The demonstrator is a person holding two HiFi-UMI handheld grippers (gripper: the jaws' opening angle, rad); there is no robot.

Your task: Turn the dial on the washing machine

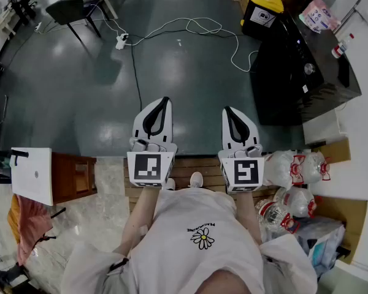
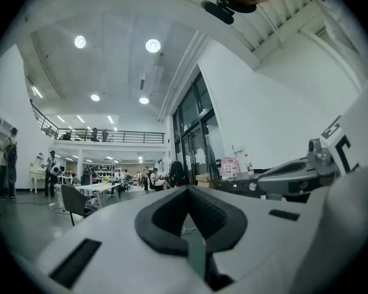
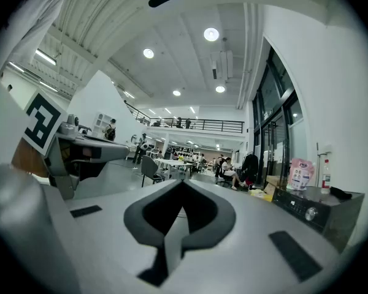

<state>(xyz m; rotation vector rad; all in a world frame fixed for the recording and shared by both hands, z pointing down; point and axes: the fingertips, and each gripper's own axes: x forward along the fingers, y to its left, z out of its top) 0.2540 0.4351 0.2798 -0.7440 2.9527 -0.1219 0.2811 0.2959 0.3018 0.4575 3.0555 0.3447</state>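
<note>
The washing machine (image 1: 297, 66) is a dark box standing at the right, a good way ahead of both grippers. Its small silver dial (image 1: 308, 68) sits on the top panel; it also shows in the right gripper view as the dial (image 3: 311, 212) and in the left gripper view as the dial (image 2: 252, 186). My left gripper (image 1: 165, 100) and right gripper (image 1: 227, 109) are held side by side over the grey floor, both pointing forward. Each has its jaws shut tip to tip on nothing, as seen at the left gripper (image 2: 187, 189) and the right gripper (image 3: 183, 182).
A white cable (image 1: 190, 26) loops across the floor from a power strip (image 1: 121, 40). A chair (image 1: 70, 10) stands far left, a yellow and black box (image 1: 262, 8) beside the machine. Packs of water bottles (image 1: 291, 167) lie at my right, a wooden stand (image 1: 73, 176) at my left.
</note>
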